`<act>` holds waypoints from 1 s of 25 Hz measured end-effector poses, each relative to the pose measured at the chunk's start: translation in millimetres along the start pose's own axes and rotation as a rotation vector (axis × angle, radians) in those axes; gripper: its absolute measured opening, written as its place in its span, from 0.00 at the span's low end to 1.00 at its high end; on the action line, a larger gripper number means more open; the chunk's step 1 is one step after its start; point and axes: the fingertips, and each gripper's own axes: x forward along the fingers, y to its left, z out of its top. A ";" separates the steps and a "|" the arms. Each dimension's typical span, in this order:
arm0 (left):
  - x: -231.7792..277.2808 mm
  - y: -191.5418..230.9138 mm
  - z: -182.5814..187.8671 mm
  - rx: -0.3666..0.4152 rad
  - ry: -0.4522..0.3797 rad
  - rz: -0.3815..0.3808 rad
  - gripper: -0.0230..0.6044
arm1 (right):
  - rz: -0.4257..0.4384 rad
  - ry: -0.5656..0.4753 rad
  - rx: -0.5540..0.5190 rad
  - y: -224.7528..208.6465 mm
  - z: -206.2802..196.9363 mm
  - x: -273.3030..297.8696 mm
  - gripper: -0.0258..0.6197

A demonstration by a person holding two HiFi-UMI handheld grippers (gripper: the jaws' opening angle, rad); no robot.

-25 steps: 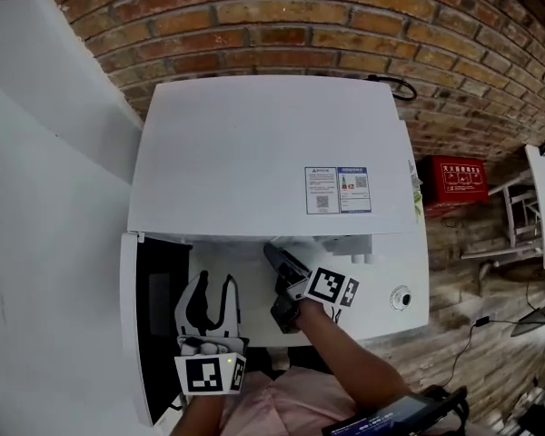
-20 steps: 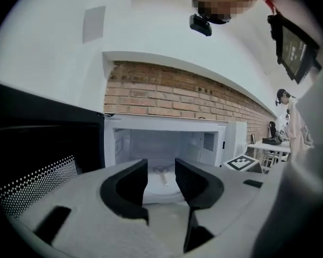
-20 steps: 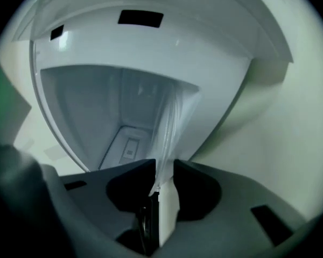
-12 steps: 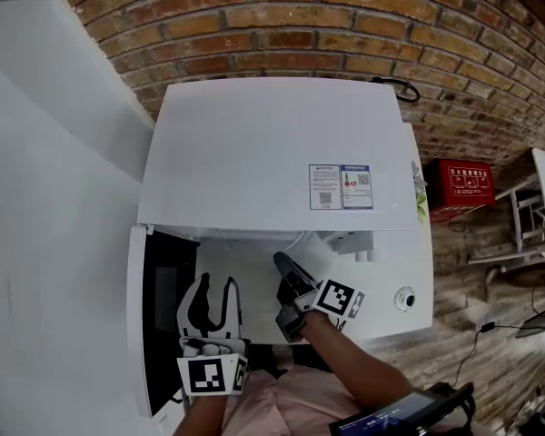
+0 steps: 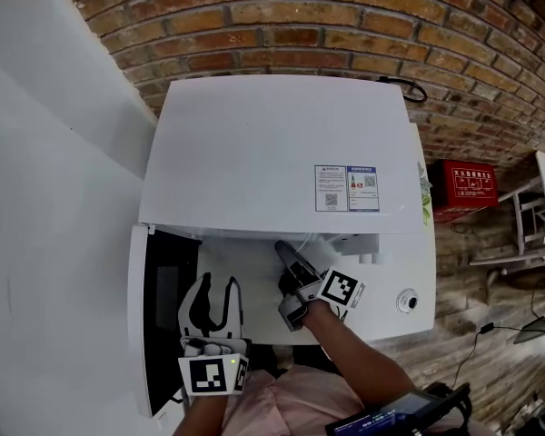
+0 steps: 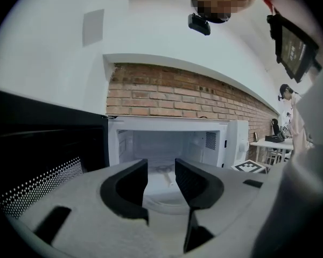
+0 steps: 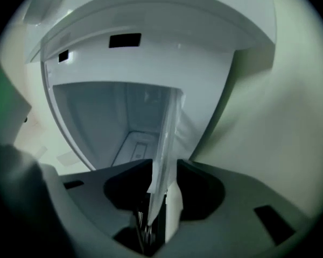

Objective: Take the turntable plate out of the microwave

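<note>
The left gripper [image 6: 160,171] hangs before the open microwave [image 5: 272,153], jaws apart and empty. At the cavity mouth, the right gripper [image 7: 164,168] has the turntable plate [image 7: 169,120] on edge between its jaws. These have just been opening, yet appear to bear on it. We expect slippage and breakage should they slacken further.

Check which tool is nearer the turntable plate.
Right. The right tool has the turntable plate between its jaws, which just opened wider. The left tool hangs outside the microwave, empty.
</note>
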 end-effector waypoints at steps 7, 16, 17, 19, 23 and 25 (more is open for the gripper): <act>0.3 4.0 -5.5 -0.004 0.012 0.007 0.29 | 0.060 -0.020 -0.048 12.7 3.0 1.3 0.12; 1.1 7.8 -7.3 -0.005 0.017 0.013 0.29 | 0.085 0.033 -0.081 16.3 -17.8 -8.2 0.18; 0.7 8.9 -7.7 -0.005 0.019 0.015 0.29 | 0.089 0.026 -0.083 14.9 -14.2 -5.6 0.18; -0.1 10.7 -8.9 -0.005 0.023 0.019 0.29 | 0.095 0.011 -0.079 12.1 -5.4 0.7 0.19; -0.8 15.3 -12.6 -0.010 0.031 0.026 0.29 | 0.104 0.007 -0.010 5.7 -0.3 8.2 0.22; -0.9 18.5 -14.7 -0.014 0.037 0.030 0.29 | 0.107 0.002 0.002 5.7 -1.0 9.2 0.22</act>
